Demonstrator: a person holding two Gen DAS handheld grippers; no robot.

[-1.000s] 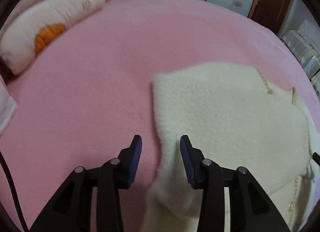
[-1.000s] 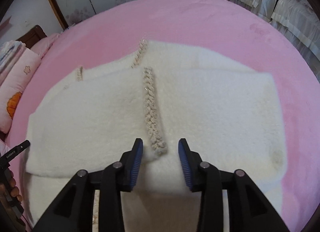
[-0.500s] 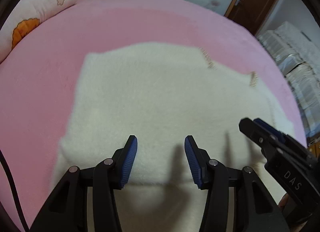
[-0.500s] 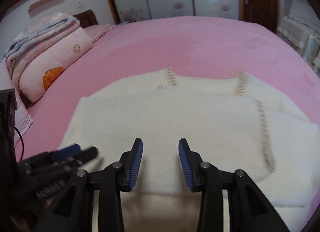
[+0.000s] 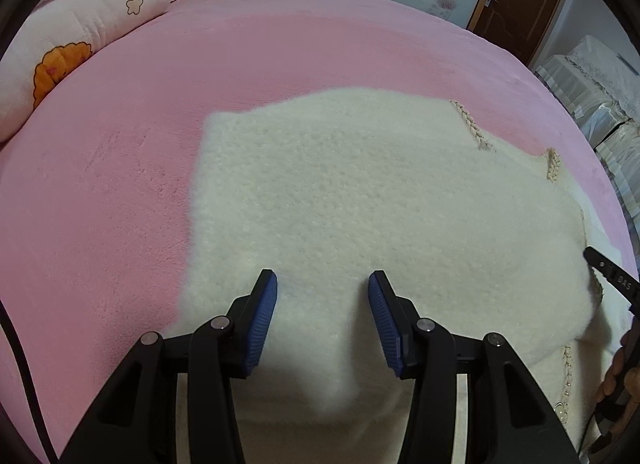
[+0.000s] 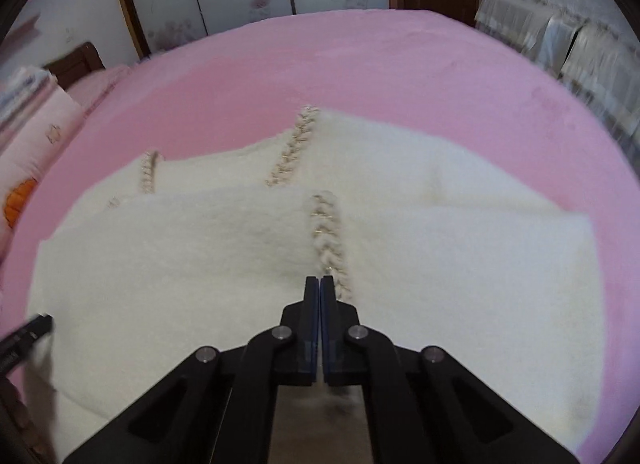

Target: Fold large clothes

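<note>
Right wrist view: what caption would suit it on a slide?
Shut right gripper poised over a cream fleece garment with braided trim, spread on a pink bedspread.

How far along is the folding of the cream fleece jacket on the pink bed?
Done: the cream fleece jacket lies flattened on the pink bedspread, one side already folded across so its braided trim runs down the middle. In hand: nothing visibly gripped; the right gripper has just snapped shut over the trim, the left gripper hovers open above the fleece. Left: the remaining folds.
</note>
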